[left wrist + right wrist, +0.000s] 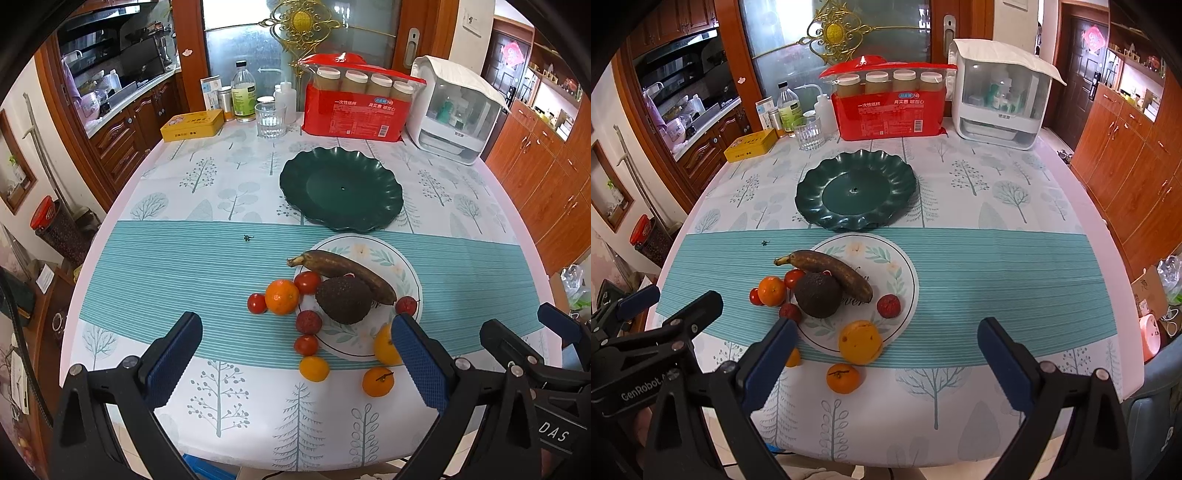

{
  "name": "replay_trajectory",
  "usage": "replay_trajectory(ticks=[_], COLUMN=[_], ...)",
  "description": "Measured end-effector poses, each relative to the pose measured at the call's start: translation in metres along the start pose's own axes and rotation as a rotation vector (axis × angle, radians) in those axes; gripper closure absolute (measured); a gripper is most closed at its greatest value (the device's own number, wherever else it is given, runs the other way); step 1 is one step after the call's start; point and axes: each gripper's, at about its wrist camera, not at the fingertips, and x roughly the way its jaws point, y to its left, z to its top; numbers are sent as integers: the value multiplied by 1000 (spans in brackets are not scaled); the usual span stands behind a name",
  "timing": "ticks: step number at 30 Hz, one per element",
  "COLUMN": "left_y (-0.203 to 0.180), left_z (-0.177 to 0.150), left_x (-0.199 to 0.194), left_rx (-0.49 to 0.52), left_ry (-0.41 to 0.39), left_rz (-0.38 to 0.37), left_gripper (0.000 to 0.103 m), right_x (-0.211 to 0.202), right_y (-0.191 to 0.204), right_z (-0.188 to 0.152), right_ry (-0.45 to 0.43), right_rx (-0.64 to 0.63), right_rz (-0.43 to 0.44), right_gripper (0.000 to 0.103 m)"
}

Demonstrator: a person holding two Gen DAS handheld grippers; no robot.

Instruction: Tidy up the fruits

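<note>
A white leaf-patterned plate (408, 266) (905, 273) holds a brown banana (343, 267) (831, 269), a dark avocado (345, 301) (818, 295) and a red lychee (888, 305). Oranges (282, 296) (860, 342), cherry tomatoes (307, 282) and small tangerines (377, 381) (843, 377) lie around its near and left edges. An empty dark green scalloped plate (341, 188) (857, 190) sits behind it. My left gripper (295, 354) is open above the near table edge. My right gripper (886, 354) is open and empty, just short of the fruits.
At the table's far edge stand a red pack of paper cups (360, 105), a white storage box (454, 110), a glass (271, 120), bottles (243, 92) and a yellow tin (192, 125). Wooden cabinets (1126, 155) line the right.
</note>
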Motion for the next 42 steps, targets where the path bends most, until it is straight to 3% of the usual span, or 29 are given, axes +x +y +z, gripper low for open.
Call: replay_trajectory(ticks=[16,26,35,42], left_y=[-6,-8,0,13], left_z=[-2,-15,-19,-16], left_x=[7,14,27,49], left_rx=[-33,-63,-63,-70], left_ry=[7,43,82,131], left_rz=[18,44,39,-12], left_gripper=[1,1,1,1], right_x=[7,20,34,55], right_y=[-6,-12,-6,-8], right_z=[5,-3,-6,-3], right_ry=[6,53,102,154], right_rx=[-28,-44,-45,5], right_rz=[29,74,97,120], right_gripper=[4,4,4,4])
